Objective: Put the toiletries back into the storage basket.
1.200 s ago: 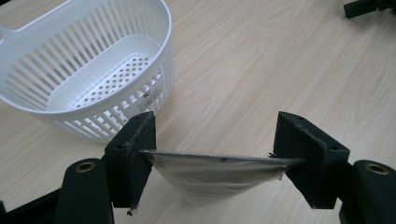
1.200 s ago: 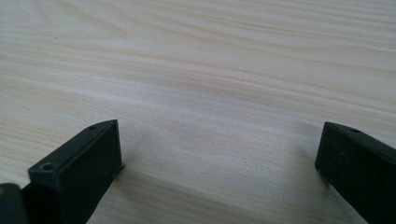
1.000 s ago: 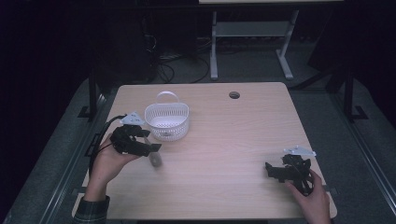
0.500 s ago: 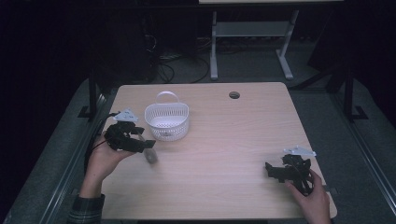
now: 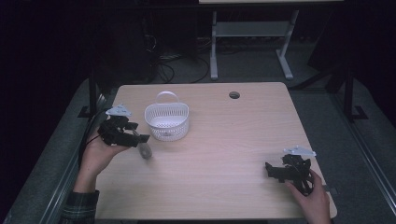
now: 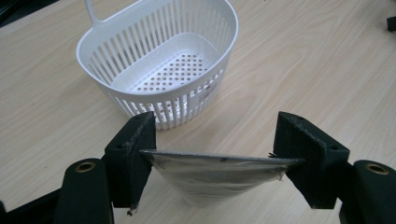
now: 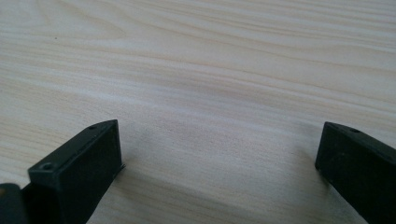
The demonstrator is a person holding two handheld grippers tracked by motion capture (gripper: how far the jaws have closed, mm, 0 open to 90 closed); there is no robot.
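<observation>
Silvery pouch [image 6: 210, 175] now hangs clamped between my left tool's [image 5: 122, 133] jaws, lifted off the desk [image 5: 224, 140], white basket [image 6: 163, 70] just ahead; my right tool [image 7: 219, 158] rests open, empty

- You sit in a lab or recording room: dark surroundings beyond one lit wooden table [image 5: 219, 140].
- Loose cables [image 5: 175, 63] lie on grey floor [image 5: 322, 98] by a desk frame [image 5: 252, 44].
</observation>
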